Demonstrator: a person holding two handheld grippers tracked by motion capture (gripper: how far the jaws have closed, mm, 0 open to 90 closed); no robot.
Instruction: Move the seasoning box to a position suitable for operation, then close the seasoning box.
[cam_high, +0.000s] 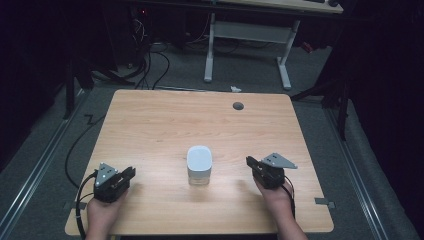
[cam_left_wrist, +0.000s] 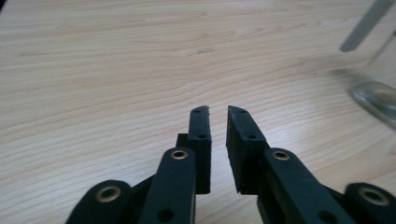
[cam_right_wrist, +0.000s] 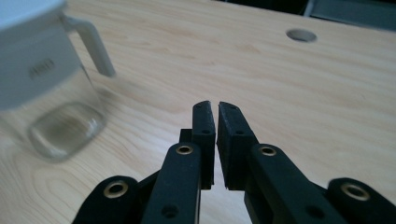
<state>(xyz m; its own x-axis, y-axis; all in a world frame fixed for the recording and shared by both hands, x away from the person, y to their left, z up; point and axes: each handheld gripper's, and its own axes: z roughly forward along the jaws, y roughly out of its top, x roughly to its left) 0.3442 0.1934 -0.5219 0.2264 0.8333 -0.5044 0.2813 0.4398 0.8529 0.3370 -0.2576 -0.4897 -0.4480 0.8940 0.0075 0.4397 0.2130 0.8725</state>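
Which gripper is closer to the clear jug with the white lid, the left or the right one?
Right, slightly. The right gripper sits just right of the clear jug with the white lid; the left gripper rests farther off on its left side.

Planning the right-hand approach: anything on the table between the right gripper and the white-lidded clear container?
Nothing visible. The right gripper points toward the container across bare table; the right gripper view shows bare wood between its nearly closed jaws and the container's clear base. The left gripper sits on the far side.
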